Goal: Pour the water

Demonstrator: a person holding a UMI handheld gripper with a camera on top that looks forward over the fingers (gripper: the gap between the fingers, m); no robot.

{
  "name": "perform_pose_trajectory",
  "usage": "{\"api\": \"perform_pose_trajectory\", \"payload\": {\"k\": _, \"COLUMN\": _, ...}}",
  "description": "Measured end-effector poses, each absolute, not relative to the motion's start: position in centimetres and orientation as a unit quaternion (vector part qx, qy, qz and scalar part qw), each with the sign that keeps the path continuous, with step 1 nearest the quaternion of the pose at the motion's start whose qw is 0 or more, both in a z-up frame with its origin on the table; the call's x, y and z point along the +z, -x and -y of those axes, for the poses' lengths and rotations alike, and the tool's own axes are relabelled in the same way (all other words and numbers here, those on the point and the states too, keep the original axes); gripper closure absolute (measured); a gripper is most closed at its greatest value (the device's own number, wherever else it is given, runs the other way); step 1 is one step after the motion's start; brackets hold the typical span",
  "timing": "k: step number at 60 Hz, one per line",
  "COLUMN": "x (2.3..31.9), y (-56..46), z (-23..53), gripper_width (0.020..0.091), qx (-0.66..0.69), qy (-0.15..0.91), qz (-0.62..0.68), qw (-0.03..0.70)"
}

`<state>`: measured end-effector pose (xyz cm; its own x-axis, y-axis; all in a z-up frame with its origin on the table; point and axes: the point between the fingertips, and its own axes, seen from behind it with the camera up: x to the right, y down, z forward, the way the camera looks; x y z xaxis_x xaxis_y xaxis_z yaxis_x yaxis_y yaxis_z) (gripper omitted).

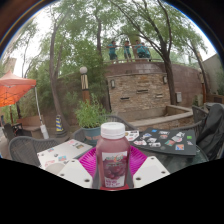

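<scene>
**Gripper view: a bottle in the claw**

Gripper view shows a bottle point(113, 155) with a white cap and pink drink inside. It stands upright at 6 o'clock, right between the two pink pads point(88, 160). The claw point(113, 165) is closed on the bottle, squeezing it from both sides. Under it is a bench point(62, 155) with patterned tiles. At 12 o'clock, far off, stands a stone wall point(135, 95) under big trees point(95, 30).
</scene>
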<state>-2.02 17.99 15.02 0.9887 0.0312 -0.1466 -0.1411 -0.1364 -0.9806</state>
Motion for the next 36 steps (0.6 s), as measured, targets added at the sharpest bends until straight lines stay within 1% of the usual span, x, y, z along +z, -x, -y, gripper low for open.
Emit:
{"api": "perform_pose_trajectory", "payload": {"k": 3, "x": 13.0, "y": 1.5, "z": -17.6, "gripper_width": 0.0698, "qx": 0.037, "qy": 0.758, "qz": -0.024, "qw": 0.651}}
{"api": "perform_pose_trajectory", "payload": {"k": 4, "x": 12.1, "y": 1.9, "z": -18.5, "gripper_width": 0.0698, "qx": 0.03, "qy": 0.759, "qz": -0.012, "qw": 0.65}}
{"api": "perform_pose_trajectory", "payload": {"k": 7, "x": 11.0, "y": 3.0, "z": -18.6, "gripper_width": 0.0697, "qx": 0.031, "qy": 0.76, "qz": 0.009, "qw": 0.649}}
{"api": "perform_pose_trajectory", "payload": {"k": 11, "x": 10.3, "y": 4.4, "z": -18.0, "gripper_width": 0.0698, "qx": 0.047, "qy": 0.76, "qz": 0.027, "qw": 0.647}}
{"api": "perform_pose_trajectory", "payload": {"k": 16, "x": 8.8, "y": 4.3, "z": -17.9, "gripper_width": 0.0696, "qx": 0.025, "qy": 0.765, "qz": 0.039, "qw": 0.642}}
{"api": "perform_pose_trajectory", "payload": {"k": 20, "x": 9.0, "y": 4.2, "z": -18.8, "gripper_width": 0.0697, "qx": 0.017, "qy": 0.754, "qz": 0.05, "qw": 0.655}}
{"api": "perform_pose_trajectory", "payload": {"k": 28, "x": 8.7, "y": 4.2, "z": -18.7, "gripper_width": 0.0689, "qx": 0.029, "qy": 0.759, "qz": 0.041, "qw": 0.649}}
{"api": "perform_pose_trajectory", "payload": {"k": 32, "x": 8.9, "y": 4.0, "z": -18.7, "gripper_width": 0.0601, "qx": 0.032, "qy": 0.762, "qz": 0.035, "qw": 0.646}}
{"api": "perform_pose_trajectory", "payload": {"k": 35, "x": 8.7, "y": 4.3, "z": -18.1, "gripper_width": 0.0516, "qx": 0.027, "qy": 0.772, "qz": 0.034, "qw": 0.634}}
{"api": "perform_pose_trajectory", "payload": {"k": 36, "x": 8.4, "y": 4.1, "z": -17.9, "gripper_width": 0.0472, "qx": 0.023, "qy": 0.779, "qz": 0.034, "qw": 0.626}}
